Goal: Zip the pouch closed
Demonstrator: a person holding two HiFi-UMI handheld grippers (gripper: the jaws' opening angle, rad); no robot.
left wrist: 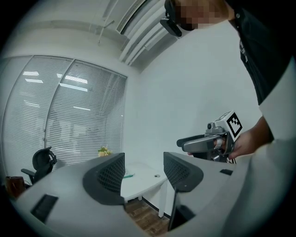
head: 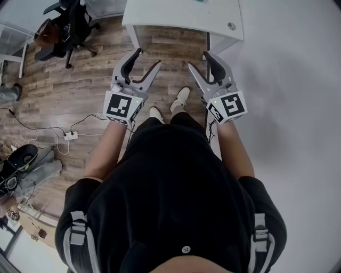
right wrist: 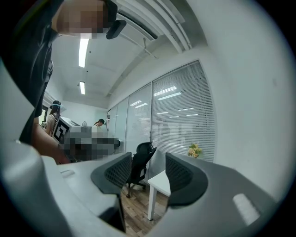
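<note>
Both claws stood spread and empty, left claw (head: pixel 149 57) and right claw (head: pixel 197 59) short of the white surface (head: pixel 176 18). No pouch showed clearly; a greenish item (left wrist: pixel 128 175) there might be it. Stepping closer and finding the slider came first.

White table (head: pixel 178 16), brown wood-plank floor (head: pixel 80 90), black office chair (head: pixel 69 29).
</note>
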